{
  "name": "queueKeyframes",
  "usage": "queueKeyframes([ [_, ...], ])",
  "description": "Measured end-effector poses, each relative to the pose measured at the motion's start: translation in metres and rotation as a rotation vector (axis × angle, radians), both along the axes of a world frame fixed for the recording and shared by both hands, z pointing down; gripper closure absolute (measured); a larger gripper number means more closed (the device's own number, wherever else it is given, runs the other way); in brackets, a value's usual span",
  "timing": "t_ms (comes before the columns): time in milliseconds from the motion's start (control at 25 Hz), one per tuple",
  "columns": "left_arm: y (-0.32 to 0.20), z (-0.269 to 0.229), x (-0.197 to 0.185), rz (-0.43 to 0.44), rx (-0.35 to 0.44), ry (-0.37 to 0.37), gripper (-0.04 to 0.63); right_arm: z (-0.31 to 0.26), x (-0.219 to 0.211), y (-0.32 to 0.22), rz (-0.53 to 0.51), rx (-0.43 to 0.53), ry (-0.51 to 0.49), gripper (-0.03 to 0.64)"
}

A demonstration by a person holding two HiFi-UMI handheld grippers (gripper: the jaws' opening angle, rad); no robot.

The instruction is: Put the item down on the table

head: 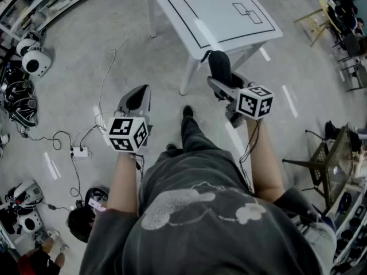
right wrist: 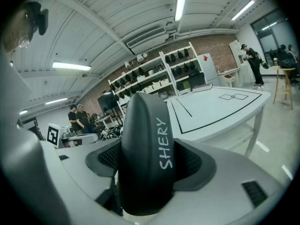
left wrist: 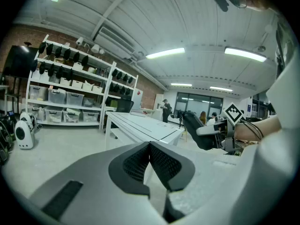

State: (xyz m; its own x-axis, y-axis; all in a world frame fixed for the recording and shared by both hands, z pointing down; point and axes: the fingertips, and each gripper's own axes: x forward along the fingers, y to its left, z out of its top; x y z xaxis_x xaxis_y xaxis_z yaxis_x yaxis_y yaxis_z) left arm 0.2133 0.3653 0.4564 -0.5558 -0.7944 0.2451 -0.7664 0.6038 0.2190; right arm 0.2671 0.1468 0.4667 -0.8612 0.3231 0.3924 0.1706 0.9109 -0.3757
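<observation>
A black, rounded oblong case (right wrist: 146, 149) with "SHERY" printed in white stands upright between the pads of my right gripper (right wrist: 147, 161), which is shut on it. In the head view the case (head: 219, 66) sticks out ahead of my right gripper (head: 222, 85), held in the air just before the near corner of the white table (head: 223, 16). The table top (right wrist: 220, 104) bears black lines and lies a little ahead of the case. My left gripper (head: 137, 98) hangs over the floor to the table's left. Its jaws (left wrist: 150, 146) are shut, with nothing between them.
The table's white legs (head: 189, 73) stand just ahead of my feet. Cables and a power strip (head: 79, 152) lie on the floor at left, beside white devices (head: 34, 62). Shelves with bins (left wrist: 61, 95) line the wall. A stool (right wrist: 284, 86) and people stand farther off.
</observation>
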Motion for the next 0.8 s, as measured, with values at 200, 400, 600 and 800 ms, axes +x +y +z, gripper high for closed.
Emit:
queueKeyframes([
  [200,-0.005,-0.003,0.008,0.01,-0.008,-0.009,0.592,-0.002,0.006,0.003,-0.009,-0.007,-0.013,0.296],
  [400,-0.015,-0.005,0.012,0.012,-0.01,-0.009,0.592,-0.003,0.008,-0.003,-0.019,0.0,-0.011,0.296],
  [600,-0.021,0.001,0.011,0.009,-0.015,0.008,0.592,0.001,0.002,-0.007,-0.028,-0.002,-0.003,0.296],
  [800,-0.029,0.01,-0.009,-0.006,-0.033,0.027,0.592,0.006,-0.019,-0.027,-0.019,-0.017,0.003,0.295],
])
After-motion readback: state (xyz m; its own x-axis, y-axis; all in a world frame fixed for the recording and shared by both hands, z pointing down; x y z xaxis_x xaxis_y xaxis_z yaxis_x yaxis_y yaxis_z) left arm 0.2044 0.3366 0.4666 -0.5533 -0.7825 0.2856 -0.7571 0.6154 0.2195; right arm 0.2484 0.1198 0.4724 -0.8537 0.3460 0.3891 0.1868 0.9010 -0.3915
